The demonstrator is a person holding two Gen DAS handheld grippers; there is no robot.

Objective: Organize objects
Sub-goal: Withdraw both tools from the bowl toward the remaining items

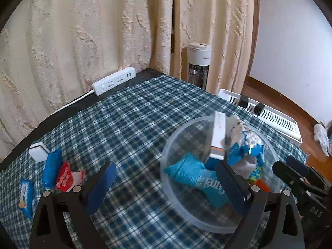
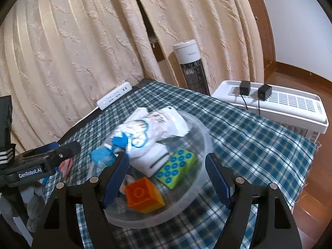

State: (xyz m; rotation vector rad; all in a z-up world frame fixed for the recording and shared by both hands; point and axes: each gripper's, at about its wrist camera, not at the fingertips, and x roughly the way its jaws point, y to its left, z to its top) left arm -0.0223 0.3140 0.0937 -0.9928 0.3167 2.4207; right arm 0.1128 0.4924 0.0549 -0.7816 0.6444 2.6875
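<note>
Counter (image 1: 132, 112) under checked cloth, catalogued from the left with the clear plastic bowl (image 1: 172, 188) as landmark. Far left of the bowl: blue-and-white packet (image 1: 26, 193), white block (image 1: 37, 151), blue roll (image 1: 51, 166), red packet (image 1: 64, 177), all loose on the cloth. Left hand-held gripper (image 1: 166, 188): jaws spread wide, nothing clasped, straddling the bowl's near left rim. Inside the bowl: teal pouch (image 1: 193, 171), upright white box (image 1: 218, 139), blue-and-white bag (image 1: 247, 145), green dotted brick (image 2: 177, 169), orange brick (image 2: 144, 195). Right hand-held gripper (image 2: 167, 176): likewise released, empty, above the bowl's near side. Judged step: fetching the loose items left of the bowl; best taken one at a time, pads closing across the narrow sides, each piece lowered well inside the rim. Hard to read: bowl contents blurred, pouch lettering partial, a pink scrap beside the bowl unidentifiable.
</note>
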